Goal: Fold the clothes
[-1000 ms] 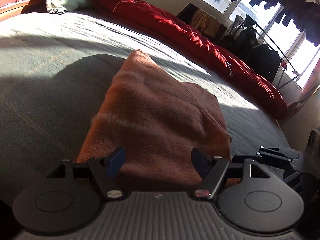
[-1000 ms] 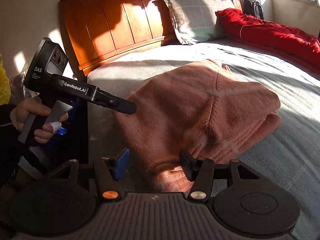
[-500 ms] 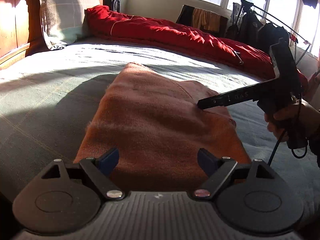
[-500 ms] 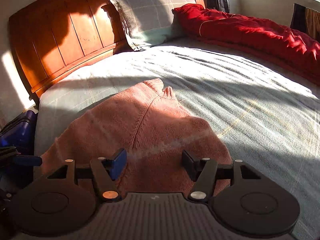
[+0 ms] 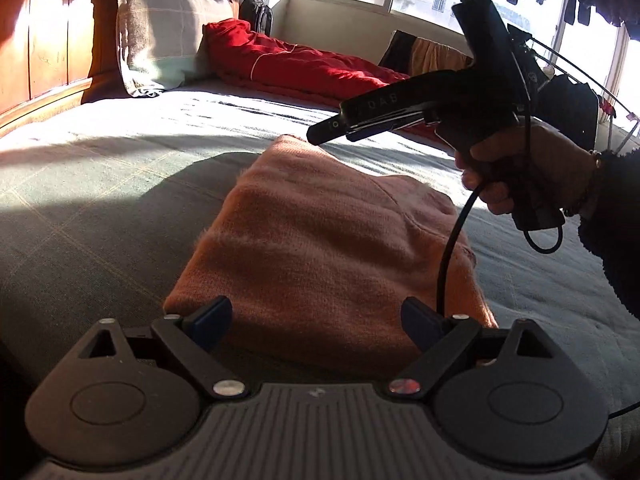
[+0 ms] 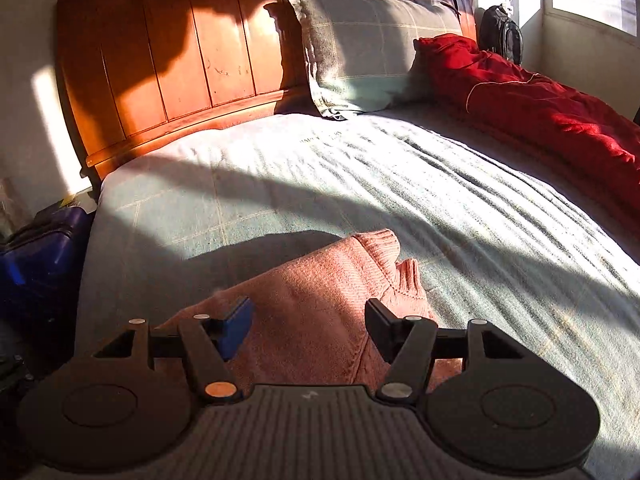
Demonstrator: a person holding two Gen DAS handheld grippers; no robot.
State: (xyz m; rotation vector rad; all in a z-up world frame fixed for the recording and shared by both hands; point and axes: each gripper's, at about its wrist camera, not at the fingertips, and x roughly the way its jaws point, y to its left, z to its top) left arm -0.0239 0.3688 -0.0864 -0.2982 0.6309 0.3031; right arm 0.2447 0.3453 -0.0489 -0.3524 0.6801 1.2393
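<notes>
A folded pink sweater (image 5: 328, 256) lies on the grey-green bedspread (image 5: 92, 200), directly ahead of the left gripper (image 5: 316, 318), whose fingers are spread wide and empty just above the sweater's near edge. In the right wrist view the right gripper (image 6: 308, 320) is also spread apart, holding nothing, above the sweater's ribbed end (image 6: 384, 264). From the left wrist view the right gripper is seen side-on, raised over the sweater's far right part in a person's hand (image 5: 520, 176), and its fingers cannot be made out there. The sweater's near edge is hidden behind each gripper body. A red duvet (image 5: 304, 68) lies along the bed's far side beside a pillow (image 6: 372, 48).
</notes>
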